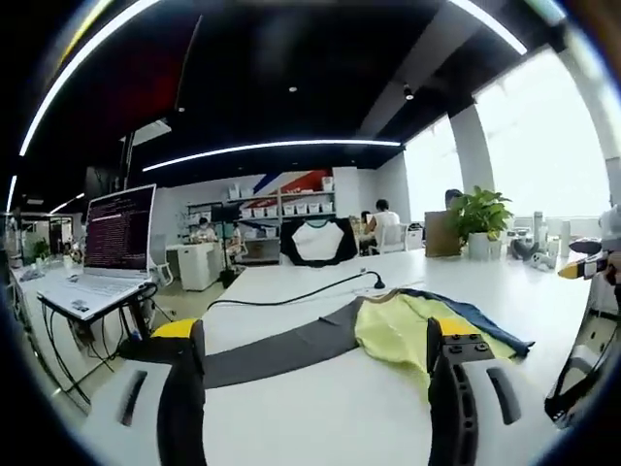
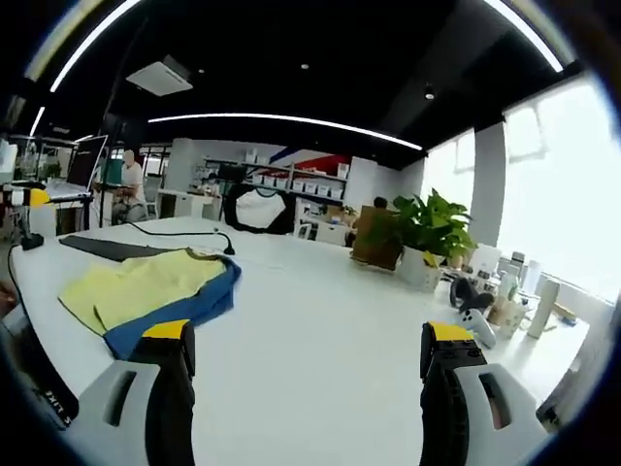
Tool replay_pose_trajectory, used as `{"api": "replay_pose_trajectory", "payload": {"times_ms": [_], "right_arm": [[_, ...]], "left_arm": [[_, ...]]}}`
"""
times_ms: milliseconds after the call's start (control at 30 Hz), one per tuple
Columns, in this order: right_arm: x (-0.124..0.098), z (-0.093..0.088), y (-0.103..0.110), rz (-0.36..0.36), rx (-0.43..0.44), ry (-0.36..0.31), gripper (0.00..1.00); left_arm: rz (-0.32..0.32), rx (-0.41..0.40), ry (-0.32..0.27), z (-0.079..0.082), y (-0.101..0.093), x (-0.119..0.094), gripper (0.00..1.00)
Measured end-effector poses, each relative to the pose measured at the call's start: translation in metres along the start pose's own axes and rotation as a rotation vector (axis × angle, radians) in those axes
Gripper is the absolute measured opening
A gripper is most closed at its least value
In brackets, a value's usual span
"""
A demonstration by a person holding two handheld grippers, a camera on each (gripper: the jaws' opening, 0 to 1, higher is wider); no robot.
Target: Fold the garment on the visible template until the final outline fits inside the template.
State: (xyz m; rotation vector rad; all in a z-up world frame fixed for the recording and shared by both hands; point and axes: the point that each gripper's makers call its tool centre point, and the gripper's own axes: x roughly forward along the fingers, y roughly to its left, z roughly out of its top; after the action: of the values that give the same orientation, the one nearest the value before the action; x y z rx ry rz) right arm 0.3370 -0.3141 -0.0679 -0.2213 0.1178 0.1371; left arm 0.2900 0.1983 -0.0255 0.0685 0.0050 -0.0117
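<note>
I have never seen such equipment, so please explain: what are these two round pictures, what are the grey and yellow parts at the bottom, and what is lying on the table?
A person holds one hand tool in each hand. Each tool has two jaws and carries its own wide-angle camera, so each round picture looks forward along one tool. The left gripper stands in the left gripper view, the right gripper in the right gripper view. Both are open and hold nothing.

On the white table lies a yellow and blue garment, loosely crumpled. Under and beside it lies a dark grey flat sheet, probably the folding template. A black cable runs across the table behind it. A laptop stands to one side, and a potted plant farther back.
</note>
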Motion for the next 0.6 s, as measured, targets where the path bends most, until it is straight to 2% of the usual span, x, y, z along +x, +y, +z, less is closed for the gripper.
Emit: {"api": "replay_pose_trajectory", "payload": {"times_ms": [133, 200, 367, 600], "right_arm": [[0.006, -0.004, 0.012, 0.045, 0.013, 0.01, 1.0], [0.008, -0.009, 0.021, 0.072, 0.016, 0.037, 1.0], [0.014, -0.011, 0.049, 0.156, -0.02, 0.053, 1.0], [0.025, -0.026, 0.088, 0.259, -0.025, 0.109, 0.99]], "left_arm": [[-0.008, 0.001, -0.012, 0.003, -0.004, -0.003, 1.0], [-0.009, 0.006, -0.016, 0.005, -0.004, -0.004, 1.0], [-0.023, 0.001, -0.035, 0.01, -0.007, -0.006, 1.0], [-0.039, 0.026, -0.029, 0.011, -0.014, -0.006, 1.0]]}}
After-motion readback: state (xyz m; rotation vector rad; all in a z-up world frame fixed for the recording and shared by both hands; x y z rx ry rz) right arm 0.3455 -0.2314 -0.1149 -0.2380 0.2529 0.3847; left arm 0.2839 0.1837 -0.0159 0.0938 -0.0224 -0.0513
